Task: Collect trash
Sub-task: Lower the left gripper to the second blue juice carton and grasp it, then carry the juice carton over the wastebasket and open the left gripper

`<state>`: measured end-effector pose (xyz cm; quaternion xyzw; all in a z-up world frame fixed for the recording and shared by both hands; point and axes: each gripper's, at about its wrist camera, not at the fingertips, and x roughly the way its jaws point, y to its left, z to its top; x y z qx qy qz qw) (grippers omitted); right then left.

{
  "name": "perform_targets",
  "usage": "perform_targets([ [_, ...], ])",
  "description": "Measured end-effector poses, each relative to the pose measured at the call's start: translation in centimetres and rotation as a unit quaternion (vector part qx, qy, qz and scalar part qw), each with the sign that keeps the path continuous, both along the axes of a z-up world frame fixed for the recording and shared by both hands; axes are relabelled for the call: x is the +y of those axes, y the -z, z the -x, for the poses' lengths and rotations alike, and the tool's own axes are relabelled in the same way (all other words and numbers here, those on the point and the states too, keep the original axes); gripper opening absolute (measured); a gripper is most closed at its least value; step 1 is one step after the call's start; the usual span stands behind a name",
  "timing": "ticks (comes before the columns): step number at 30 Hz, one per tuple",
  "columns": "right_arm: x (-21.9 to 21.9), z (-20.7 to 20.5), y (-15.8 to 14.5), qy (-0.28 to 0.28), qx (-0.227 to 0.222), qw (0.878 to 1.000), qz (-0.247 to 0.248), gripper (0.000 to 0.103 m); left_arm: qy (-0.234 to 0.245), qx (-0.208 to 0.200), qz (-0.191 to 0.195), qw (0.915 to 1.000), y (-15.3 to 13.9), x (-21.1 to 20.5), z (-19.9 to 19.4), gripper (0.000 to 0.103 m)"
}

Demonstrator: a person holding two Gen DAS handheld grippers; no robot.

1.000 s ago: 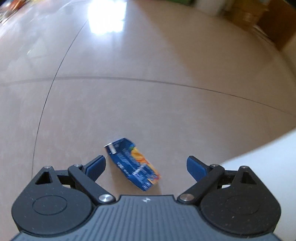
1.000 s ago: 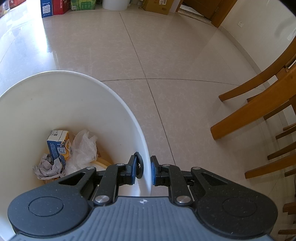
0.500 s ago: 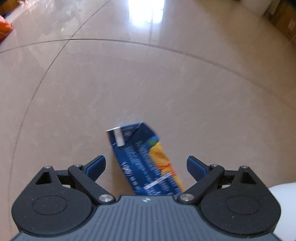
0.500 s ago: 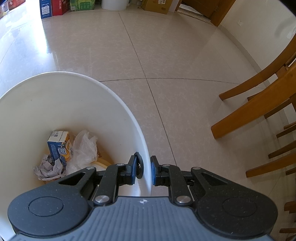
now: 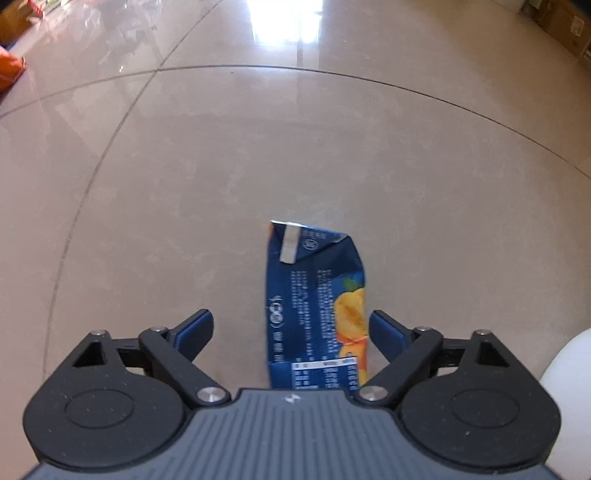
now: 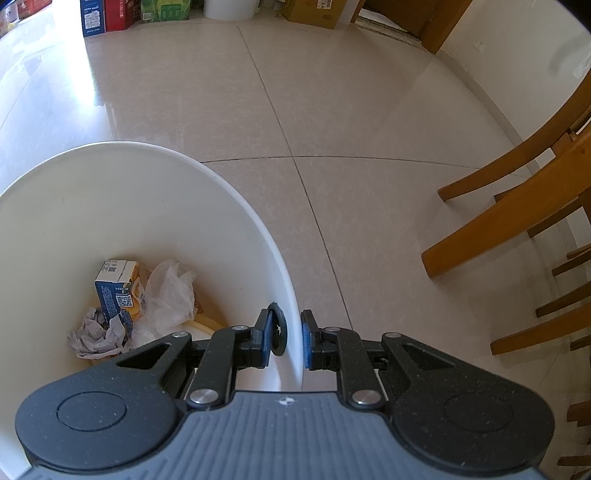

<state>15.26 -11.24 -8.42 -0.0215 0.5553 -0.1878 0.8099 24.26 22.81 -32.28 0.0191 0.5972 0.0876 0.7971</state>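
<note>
A flattened blue juice carton (image 5: 314, 306) with an orange fruit print lies on the beige tiled floor. My left gripper (image 5: 290, 334) hangs low over it, wide open, the carton's near half between the fingers and close to the right one. My right gripper (image 6: 286, 338) is shut on the rim of a white bin (image 6: 221, 184), one finger inside the wall and one outside. Inside the bin lie a blue drink carton (image 6: 116, 291), a clear plastic bag (image 6: 168, 295) and crumpled paper (image 6: 98, 334).
Wooden chair legs (image 6: 517, 218) stand to the right of the bin. Boxes (image 6: 110, 16) line the far wall, beside a wooden door frame (image 6: 439, 29). An orange packet (image 5: 11, 70) lies far left on the floor. The bin's white edge (image 5: 569, 369) shows at the right.
The left gripper has turned and closed in on the juice carton, which now lies lengthwise between the open fingers. The right gripper and the bin have stayed put.
</note>
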Motion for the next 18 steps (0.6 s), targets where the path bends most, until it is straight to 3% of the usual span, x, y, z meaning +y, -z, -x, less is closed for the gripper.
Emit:
perform_targets([
  [2, 0.0, -0.1, 0.0, 0.002, 0.000, 1.000, -0.002, 0.019, 0.010, 0.004, 0.001, 0.9999, 0.1, -0.5, 0.0, 0.060],
  [4, -0.1, -0.1, 0.0, 0.003, 0.000, 1.000, -0.003, 0.019, 0.019, 0.009, 0.002, 0.9998, 0.3, -0.9, 0.1, 0.054],
  [13, -0.2, -0.2, -0.1, 0.002, 0.000, 1.000, -0.001, 0.019, 0.085, -0.004, 0.001, 0.9964, -2.0, -2.0, 1.9, 0.052],
  [18, 0.1, -0.1, 0.0, -0.002, 0.000, 1.000, 0.005, 0.020, 0.159, 0.001, -0.007, 0.9873, -4.7, -2.7, 3.7, 0.051],
])
